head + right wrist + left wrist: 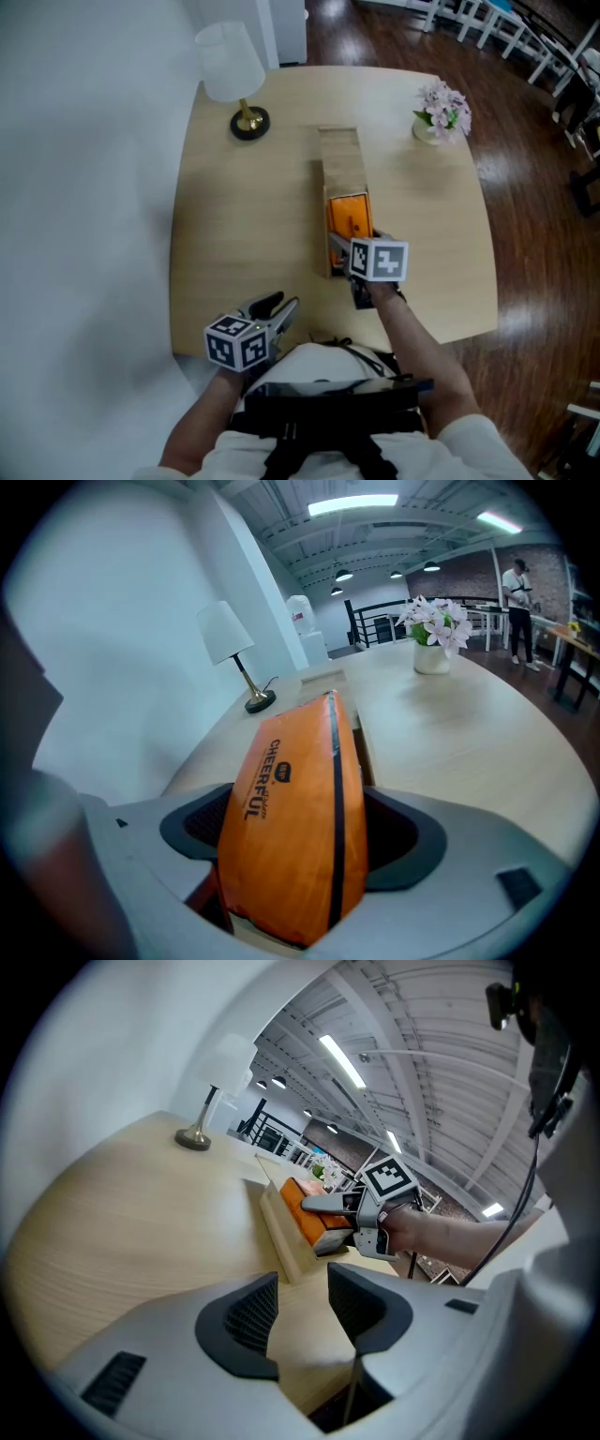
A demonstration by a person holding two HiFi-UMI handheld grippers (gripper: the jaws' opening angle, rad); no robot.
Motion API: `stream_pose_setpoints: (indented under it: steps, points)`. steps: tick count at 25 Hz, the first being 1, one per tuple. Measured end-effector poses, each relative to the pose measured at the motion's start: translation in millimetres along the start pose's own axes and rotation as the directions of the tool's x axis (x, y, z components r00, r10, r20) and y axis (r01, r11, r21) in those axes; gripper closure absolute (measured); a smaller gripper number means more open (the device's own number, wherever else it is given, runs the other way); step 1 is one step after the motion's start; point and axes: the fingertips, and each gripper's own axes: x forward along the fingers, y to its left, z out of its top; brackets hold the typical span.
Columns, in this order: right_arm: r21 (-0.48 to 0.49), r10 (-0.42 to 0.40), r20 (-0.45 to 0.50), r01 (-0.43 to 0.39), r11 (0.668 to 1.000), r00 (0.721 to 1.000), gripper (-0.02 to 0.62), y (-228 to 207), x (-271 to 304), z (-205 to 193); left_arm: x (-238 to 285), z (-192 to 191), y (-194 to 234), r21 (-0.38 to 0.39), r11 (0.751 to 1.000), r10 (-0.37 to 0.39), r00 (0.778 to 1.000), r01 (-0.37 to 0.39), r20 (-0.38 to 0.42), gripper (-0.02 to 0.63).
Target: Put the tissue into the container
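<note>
An orange tissue pack (347,217) (300,808) stands on edge in the near end of a long, open wooden container (339,155) (279,1227) at the table's middle. My right gripper (350,241) (300,841) is shut on the pack, one jaw on each broad side. In the left gripper view the pack (307,1211) sits partly inside the container with the right gripper (339,1218) clamped on it. My left gripper (277,307) (295,1312) hovers open near the table's front edge, nothing between its fingers.
A white table lamp (232,70) (230,644) stands at the far left of the round wooden table (234,234). A small pot of pink flowers (441,112) (433,630) sits far right. White chairs (487,23) stand on the dark floor beyond.
</note>
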Motion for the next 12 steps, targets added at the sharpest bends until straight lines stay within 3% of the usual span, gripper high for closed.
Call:
stream_pose_setpoints:
  steps: [12]
  points:
    - [0.01, 0.027, 0.015, -0.028, 1.0, 1.0, 0.156, 2.7, -9.6, -1.9, 1.3, 1.4, -3.2, 0.013, 1.0, -0.002, 1.0, 0.002, -0.004, 0.436]
